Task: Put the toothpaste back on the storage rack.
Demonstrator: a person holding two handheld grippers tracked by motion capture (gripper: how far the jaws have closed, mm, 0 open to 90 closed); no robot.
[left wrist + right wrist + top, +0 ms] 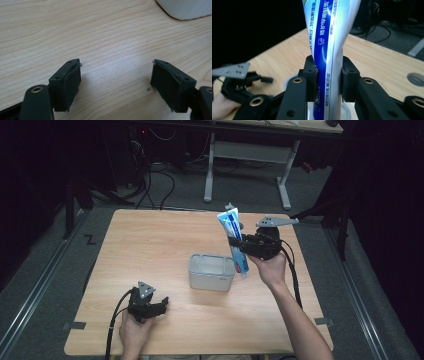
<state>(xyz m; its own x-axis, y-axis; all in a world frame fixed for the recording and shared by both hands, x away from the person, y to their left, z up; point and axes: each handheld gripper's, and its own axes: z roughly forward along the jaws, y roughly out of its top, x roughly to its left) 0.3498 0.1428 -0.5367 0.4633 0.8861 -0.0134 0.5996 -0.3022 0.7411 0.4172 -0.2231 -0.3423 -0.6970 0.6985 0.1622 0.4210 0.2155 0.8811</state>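
A blue and white toothpaste tube [233, 239] hangs nearly upright in the air, its red cap end down just right of a clear plastic tub [211, 271] at the table's middle. My right gripper [234, 241] is shut on the tube's middle. In the right gripper view both pads squeeze the tube [327, 50] from either side. My left gripper [162, 304] rests low near the table's front left, held in a hand. In the left gripper view its jaws stand wide apart over bare wood, with nothing between the fingers [71, 80].
The wooden table [150, 245] has a round cable hole [415, 78] toward its far right. A corner of the tub [185, 8] lies beyond the left gripper. A desk frame [247, 155] stands on the floor behind.
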